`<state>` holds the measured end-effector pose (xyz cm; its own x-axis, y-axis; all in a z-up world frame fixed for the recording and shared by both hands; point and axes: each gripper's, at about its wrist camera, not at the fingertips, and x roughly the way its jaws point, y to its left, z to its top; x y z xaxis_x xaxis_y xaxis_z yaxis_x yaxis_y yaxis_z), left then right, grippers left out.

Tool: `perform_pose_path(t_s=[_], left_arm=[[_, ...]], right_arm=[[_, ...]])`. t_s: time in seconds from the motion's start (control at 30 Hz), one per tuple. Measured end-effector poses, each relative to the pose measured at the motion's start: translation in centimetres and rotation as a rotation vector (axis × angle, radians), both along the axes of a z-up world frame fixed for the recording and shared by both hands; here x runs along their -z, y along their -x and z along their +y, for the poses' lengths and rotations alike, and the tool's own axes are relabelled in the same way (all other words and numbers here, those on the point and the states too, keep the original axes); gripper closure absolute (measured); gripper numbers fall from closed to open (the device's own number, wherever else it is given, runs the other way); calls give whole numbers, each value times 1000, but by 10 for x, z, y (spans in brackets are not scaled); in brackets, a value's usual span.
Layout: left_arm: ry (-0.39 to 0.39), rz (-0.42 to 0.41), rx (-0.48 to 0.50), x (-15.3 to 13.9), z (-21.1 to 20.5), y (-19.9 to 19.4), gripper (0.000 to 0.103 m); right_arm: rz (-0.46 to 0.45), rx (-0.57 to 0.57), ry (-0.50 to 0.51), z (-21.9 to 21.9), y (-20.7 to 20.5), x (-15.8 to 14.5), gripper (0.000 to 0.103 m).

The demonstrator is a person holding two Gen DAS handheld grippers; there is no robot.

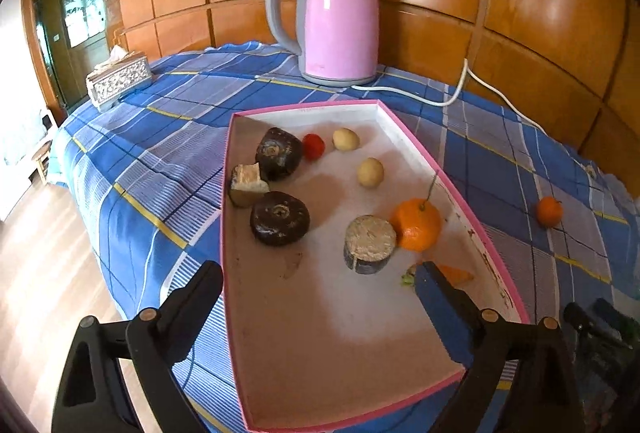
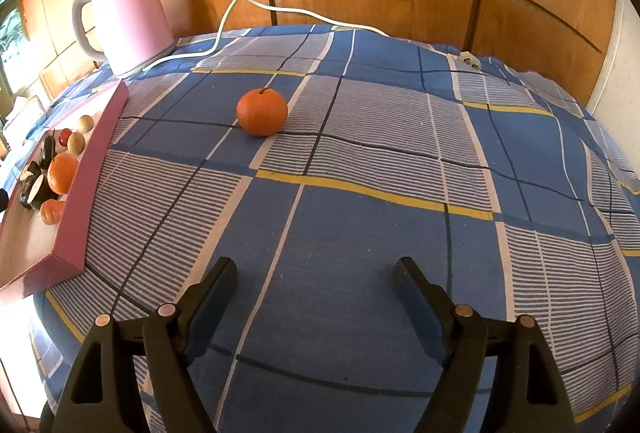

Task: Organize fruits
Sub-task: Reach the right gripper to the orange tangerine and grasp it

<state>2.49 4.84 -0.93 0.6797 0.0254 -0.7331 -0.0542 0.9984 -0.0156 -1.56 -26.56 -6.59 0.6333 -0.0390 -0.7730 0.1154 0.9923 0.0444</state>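
txt: none legible | pink kettle (image 1: pixel 340 17): no brand/label readable | pink-rimmed box (image 1: pixel 404 125): faint red marks on far rim, too blurred to read | tissue box (image 1: pixel 119 81): ornament pattern only, no words | plaid cloth (image 2: pixel 360 233): no print

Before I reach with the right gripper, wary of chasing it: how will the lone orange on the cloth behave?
The orange looks round, so a nudge would probably roll it. The tablecloth is soft, likely damping that. Its dimpled peel should grip reasonably well.
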Motion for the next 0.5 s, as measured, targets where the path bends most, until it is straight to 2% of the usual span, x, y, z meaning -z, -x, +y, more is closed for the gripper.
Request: perform_pose_path(t_s=[0.17, 0.23, 0.37, 0.5], left_arm=[[-9, -47, 32, -6, -6, 5, 6], [5, -65, 39, -7, -5, 7, 1], [-13, -59, 40, -6, -8, 6, 0], [13, -36, 39, -1, -5, 4, 0]], right_arm=[[-3, -1, 3, 0, 0, -1, 20], [19, 1, -15, -2, -3, -3, 20], [26, 9, -66, -10, -13, -10, 22], [12, 1, -76, -12, -30, -20, 22]])
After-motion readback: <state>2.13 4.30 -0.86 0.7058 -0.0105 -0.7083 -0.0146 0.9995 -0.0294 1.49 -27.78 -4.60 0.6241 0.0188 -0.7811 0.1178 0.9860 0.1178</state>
